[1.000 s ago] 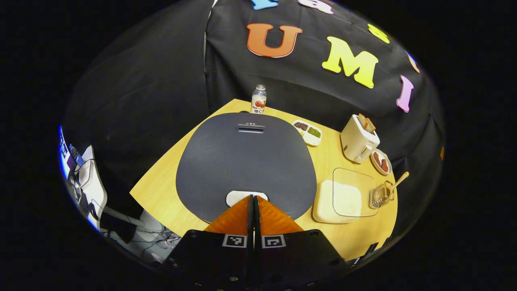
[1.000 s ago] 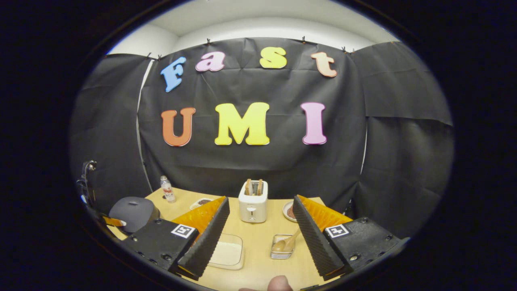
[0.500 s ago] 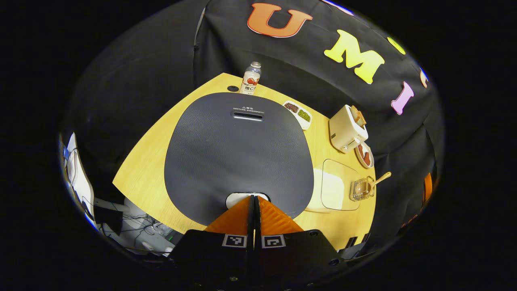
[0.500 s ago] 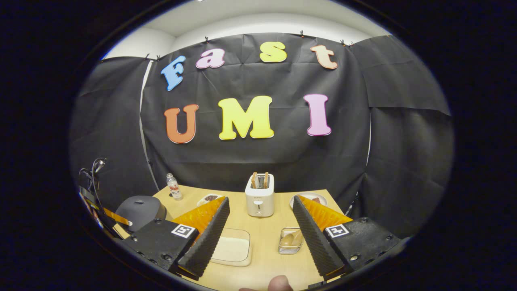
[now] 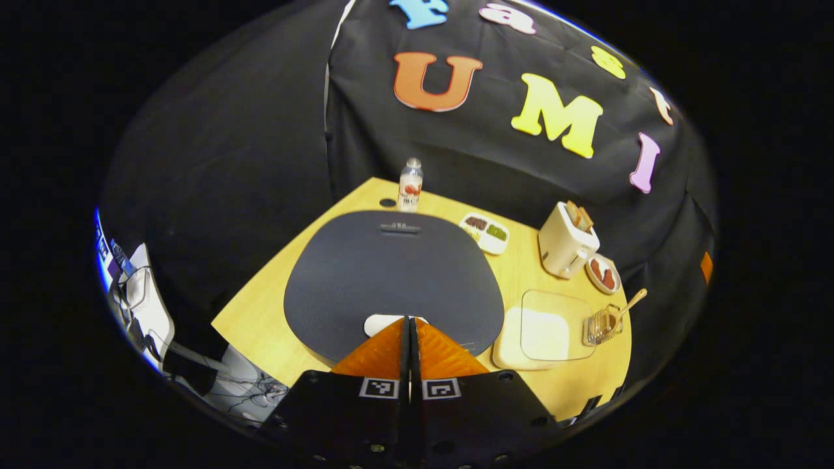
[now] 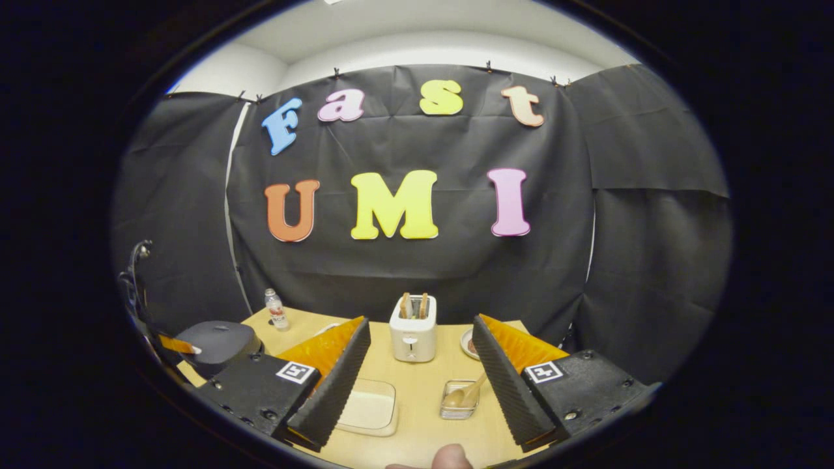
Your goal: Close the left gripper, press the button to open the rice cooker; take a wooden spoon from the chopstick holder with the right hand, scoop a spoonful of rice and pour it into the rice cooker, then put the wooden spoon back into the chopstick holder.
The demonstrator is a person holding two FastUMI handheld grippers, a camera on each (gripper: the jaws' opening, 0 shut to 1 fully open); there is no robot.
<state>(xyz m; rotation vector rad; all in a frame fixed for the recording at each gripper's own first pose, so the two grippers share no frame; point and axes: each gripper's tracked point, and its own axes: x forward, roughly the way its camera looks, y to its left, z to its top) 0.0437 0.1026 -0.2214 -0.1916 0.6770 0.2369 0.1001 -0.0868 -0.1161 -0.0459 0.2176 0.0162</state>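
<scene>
The dark grey rice cooker [image 5: 391, 273] has its lid down, with a pale button [image 5: 381, 322] at its near edge. My left gripper [image 5: 409, 320] is shut, its tips touching that button. In the right gripper view the cooker [image 6: 218, 342] sits far left. A wooden spoon [image 5: 627, 306] leans in the wire chopstick holder [image 5: 601, 326], beside a clear tub of rice [image 5: 537, 326]. My right gripper [image 6: 420, 339] is open above the table's near edge, with the holder [image 6: 459, 400], spoon [image 6: 464, 392] and rice tub [image 6: 368, 407] ahead of its fingers.
A white toaster [image 5: 565, 240] holding toast, a small plate [image 5: 603, 273], a divided dish of beans [image 5: 485, 231] and a drink bottle [image 5: 409, 185] stand along the wooden table's [image 5: 260, 312] back. A fingertip [image 6: 449, 458] shows at the bottom of the right gripper view.
The left gripper view pulled back and up from the lid after tilting in close; its tips stay on the button. The right gripper view rocked slightly up, then returned.
</scene>
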